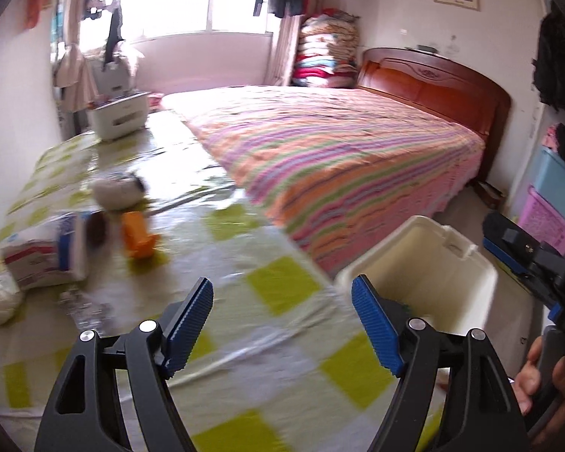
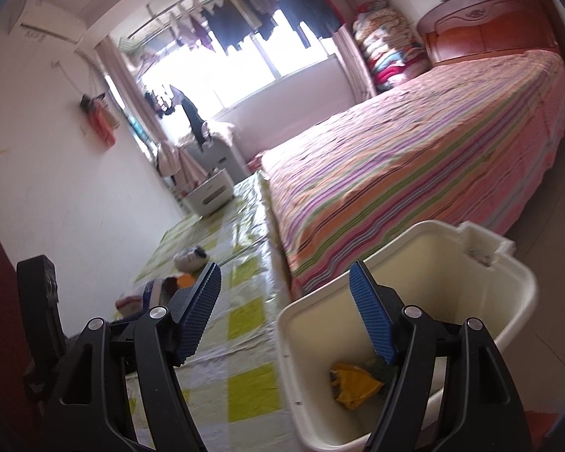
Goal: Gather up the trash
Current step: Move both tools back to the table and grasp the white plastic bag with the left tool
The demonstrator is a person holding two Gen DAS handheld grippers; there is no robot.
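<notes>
Checked table [image 1: 267, 342] runs along the striped bed [image 1: 339, 150], bin [image 2: 406, 339] at its edge; left gripper [image 1: 282, 324] and right gripper [image 2: 286, 312] hover wide, empty.

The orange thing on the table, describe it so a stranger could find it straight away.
Start at the long table with the green-checked plastic cloth beside the striped bed. In the litter cluster on the table, it is the small bright orange piece, beside a white and blue packet; nothing else there is orange.

I read this as a home bedroom: wide bed under a pink-orange striped cover [image 1: 339, 158], carved red-brown wooden headboard [image 1: 433, 83], stack of folded quilts [image 1: 327, 49], dark laundry hung across the bright window [image 2: 267, 26].
</notes>
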